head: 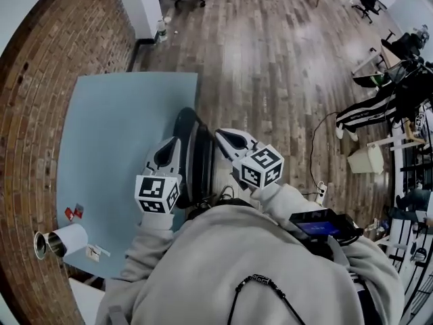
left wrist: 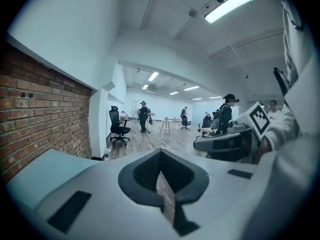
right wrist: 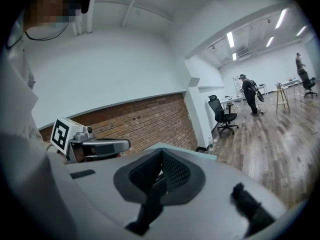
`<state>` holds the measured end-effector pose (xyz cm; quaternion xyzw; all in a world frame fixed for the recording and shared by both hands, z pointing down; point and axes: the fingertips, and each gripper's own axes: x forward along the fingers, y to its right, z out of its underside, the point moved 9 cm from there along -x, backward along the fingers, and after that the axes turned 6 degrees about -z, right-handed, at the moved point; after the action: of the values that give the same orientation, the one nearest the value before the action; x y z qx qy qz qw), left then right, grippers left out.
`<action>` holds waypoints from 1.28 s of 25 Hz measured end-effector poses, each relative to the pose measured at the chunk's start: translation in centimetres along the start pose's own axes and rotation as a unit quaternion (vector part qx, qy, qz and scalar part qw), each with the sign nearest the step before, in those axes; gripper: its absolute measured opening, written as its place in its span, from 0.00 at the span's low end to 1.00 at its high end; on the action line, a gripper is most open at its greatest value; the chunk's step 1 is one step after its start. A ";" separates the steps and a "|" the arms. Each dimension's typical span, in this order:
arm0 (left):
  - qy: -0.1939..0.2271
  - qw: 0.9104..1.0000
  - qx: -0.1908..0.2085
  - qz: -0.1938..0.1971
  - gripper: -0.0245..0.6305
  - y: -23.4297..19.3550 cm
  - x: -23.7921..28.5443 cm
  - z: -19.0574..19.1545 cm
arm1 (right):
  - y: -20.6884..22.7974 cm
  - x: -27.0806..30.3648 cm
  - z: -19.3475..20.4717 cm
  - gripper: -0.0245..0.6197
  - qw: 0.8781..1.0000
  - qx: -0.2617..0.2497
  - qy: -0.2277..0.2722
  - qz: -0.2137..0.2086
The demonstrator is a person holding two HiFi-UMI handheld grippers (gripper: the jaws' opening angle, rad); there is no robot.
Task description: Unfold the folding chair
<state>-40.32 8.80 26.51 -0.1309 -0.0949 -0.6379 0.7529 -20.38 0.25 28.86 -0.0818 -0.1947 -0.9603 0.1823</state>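
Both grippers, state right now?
Left gripper: closed, holding nothing.
Right gripper: closed, holding nothing.

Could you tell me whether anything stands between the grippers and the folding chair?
Nothing visible does. The folded chair stands close between the left gripper and right gripper, both shut and empty.

The left gripper (head: 173,147) is held just left of the folded chair (head: 196,151) and the right gripper (head: 226,138) just right of it. Both reach forward from grey sleeves (head: 152,249) and tip slightly downward. The fingers (left wrist: 141,176) of each are pressed together with nothing between them (the marker cubes (head: 157,193) sit back by the wrists).
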 end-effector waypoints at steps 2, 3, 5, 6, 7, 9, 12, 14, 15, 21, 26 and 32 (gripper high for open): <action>-0.023 1.000 0.001 0.002 0.04 -0.6 0.5 0.6 | 0.3 0.8 0.1 0.05 1.000 0.004 -0.004 -0.008; -0.038 0.999 -0.003 0.005 0.04 -0.8 0.8 1.0 | 0.5 1.1 0.4 0.05 1.000 0.010 -0.006 -0.011; -0.069 0.997 -0.009 0.015 0.04 -1.3 1.8 1.9 | 1.3 1.9 1.1 0.05 1.000 0.026 -0.012 -0.013; -0.083 0.996 -0.008 0.017 0.04 -1.5 2.3 2.4 | 1.8 2.3 1.6 0.05 0.999 0.033 -0.015 -0.013; -0.094 0.995 -0.008 0.018 0.04 -1.7 2.7 2.9 | 2.2 2.7 2.1 0.05 0.999 0.041 -0.018 -0.012; -0.106 0.994 -0.013 0.021 0.04 -2.1 3.3 3.6 | 2.8 3.3 3.4 0.05 0.998 0.057 -0.020 -0.010; -0.119 0.993 -0.001 0.024 0.04 -2.2 4.3 4.1 | 4.2 3.9 5.4 0.05 0.996 0.087 -0.015 -0.004; -0.140 0.990 0.006 0.020 0.04 -2.5 5.2 4.9 | 5.3 4.3 7.0 0.05 0.994 0.106 -0.019 0.005; -0.150 0.989 0.003 0.018 0.04 -2.7 5.6 5.4 | 5.8 4.6 7.8 0.05 0.993 0.116 -0.021 0.010; -0.212 0.977 0.001 0.012 0.18 -3.8 7.3 7.5 | 7.5 6.2 11.3 0.10 0.985 0.159 -0.051 0.036; -0.272 0.962 0.018 0.006 0.33 -4.2 8.6 9.8 | 8.8 7.9 15.1 0.34 0.971 0.205 -0.114 0.046; -0.324 0.946 0.013 0.010 0.42 -4.3 10.8 12.6 | 10.4 11.2 22.0 0.44 0.946 0.246 -0.205 0.058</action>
<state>-42.41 2.06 42.10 -0.3218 -0.3406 -0.5522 0.6896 -24.83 -3.35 55.07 -0.2405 -0.4526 -0.8331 0.2079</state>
